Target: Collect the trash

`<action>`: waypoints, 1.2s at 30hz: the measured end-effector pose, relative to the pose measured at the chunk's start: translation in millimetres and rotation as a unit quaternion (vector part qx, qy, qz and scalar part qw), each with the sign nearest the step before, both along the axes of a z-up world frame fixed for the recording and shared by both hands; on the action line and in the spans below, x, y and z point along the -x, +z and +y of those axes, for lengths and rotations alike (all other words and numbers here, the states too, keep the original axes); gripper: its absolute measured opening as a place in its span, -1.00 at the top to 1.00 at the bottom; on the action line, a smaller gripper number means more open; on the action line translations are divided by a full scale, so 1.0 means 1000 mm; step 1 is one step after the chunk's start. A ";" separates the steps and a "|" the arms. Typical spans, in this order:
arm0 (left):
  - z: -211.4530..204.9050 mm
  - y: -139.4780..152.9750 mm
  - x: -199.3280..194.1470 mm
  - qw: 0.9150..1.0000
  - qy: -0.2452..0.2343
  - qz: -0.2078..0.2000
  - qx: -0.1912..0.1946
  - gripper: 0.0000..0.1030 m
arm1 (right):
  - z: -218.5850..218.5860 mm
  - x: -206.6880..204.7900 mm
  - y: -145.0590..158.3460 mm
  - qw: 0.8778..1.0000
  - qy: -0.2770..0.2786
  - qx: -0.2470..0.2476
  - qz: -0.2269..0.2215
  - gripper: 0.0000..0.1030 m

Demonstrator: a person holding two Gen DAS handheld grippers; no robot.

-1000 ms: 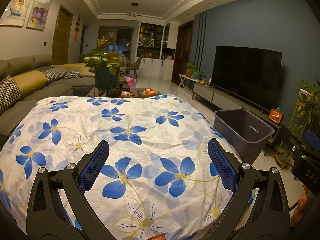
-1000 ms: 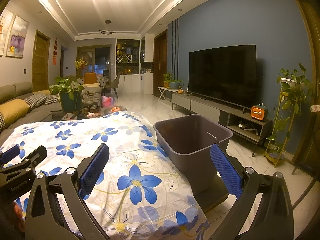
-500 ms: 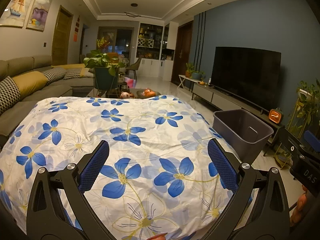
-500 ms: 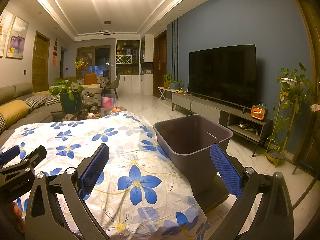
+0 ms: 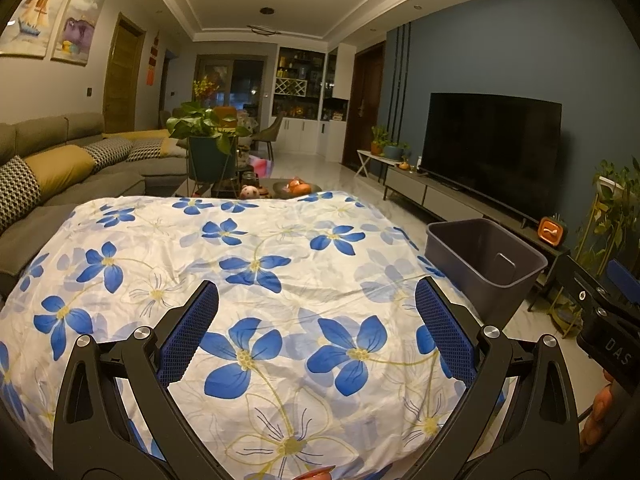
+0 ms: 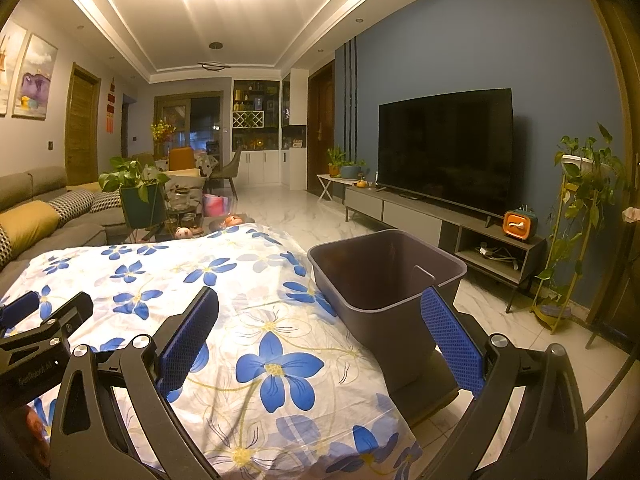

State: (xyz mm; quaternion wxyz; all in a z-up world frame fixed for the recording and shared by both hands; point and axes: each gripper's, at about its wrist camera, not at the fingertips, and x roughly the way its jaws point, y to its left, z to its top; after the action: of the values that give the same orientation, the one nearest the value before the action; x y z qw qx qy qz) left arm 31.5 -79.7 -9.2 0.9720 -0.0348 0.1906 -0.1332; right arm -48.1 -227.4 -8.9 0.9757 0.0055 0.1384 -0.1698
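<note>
Your left gripper (image 5: 316,328) has its jaws spread wide, nothing between them; only the flowered cloth (image 5: 248,264) shows in the gap. The cloth covers the bench, and no trash is visible anywhere on it ahead of either set of jaws.

Your right gripper (image 6: 320,336) is the same: jaws spread, nothing held. Its left blue pad (image 6: 186,340) sits over the cloth, its right pad in front of the grey bin (image 6: 384,280).

The bin stands just beside the bench's right edge, open top up. From the left jaws it's ahead and off to the right (image 5: 486,258), beyond the right pad. From the right jaws it's dead ahead, partly inside the gap. I can't tell what's in it; the interior is dark.

Each gripper shows in the other's view: the right one at the far right edge of the left view, the left one at the lower left of the right view. They are well apart.

A TV (image 6: 444,148) stands beyond the bin and a sofa (image 5: 60,172) to the left of the bench.
</note>
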 end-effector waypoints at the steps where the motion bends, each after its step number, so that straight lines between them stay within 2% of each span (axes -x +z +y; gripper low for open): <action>1: 0.000 0.000 0.000 1.000 0.000 0.000 0.000 -0.89 | 0.000 0.000 0.000 1.000 0.000 0.000 0.000 -0.89; 36: -0.002 0.003 0.000 1.000 -0.001 -0.001 -0.001 -0.89 | -0.001 0.001 0.000 1.000 0.000 -0.002 -0.001 -0.89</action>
State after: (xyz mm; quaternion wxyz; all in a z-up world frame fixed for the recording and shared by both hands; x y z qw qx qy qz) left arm 31.3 -82.1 -6.5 0.9720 -0.0331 0.1900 -0.1340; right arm -48.8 -228.4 -9.3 0.9758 0.0073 0.1378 -0.1695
